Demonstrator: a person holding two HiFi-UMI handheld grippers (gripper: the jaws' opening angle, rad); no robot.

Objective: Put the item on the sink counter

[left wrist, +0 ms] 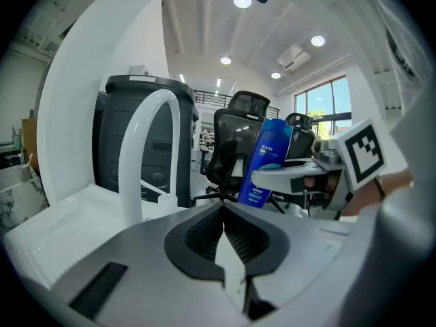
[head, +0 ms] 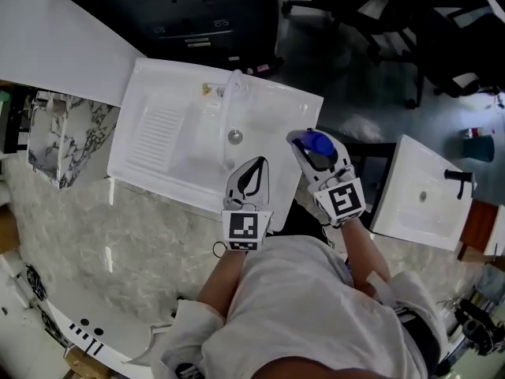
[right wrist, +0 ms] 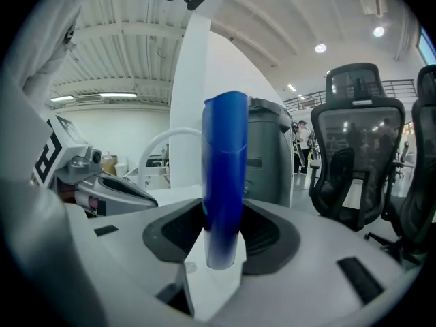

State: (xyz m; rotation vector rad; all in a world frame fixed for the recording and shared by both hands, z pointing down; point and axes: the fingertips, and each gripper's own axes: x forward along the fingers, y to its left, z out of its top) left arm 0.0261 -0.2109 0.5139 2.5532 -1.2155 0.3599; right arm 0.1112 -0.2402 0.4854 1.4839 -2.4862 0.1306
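White sink (head: 158, 144) sat among office chairs (right wrist: 357, 155); my right gripper (head: 316, 152) clamped the blue bottle (right wrist: 225, 169) upright, left gripper (head: 246, 181) closed, empty.

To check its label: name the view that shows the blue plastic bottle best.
Left gripper view: the blue plastic bottle stands side-on, with its printed label facing the camera. The right gripper view shows only its narrow edge, very close; the head view shows just its top.

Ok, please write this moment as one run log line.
right gripper: shut on blue bottle | left gripper: shut, empty | placing: not yet on sink counter
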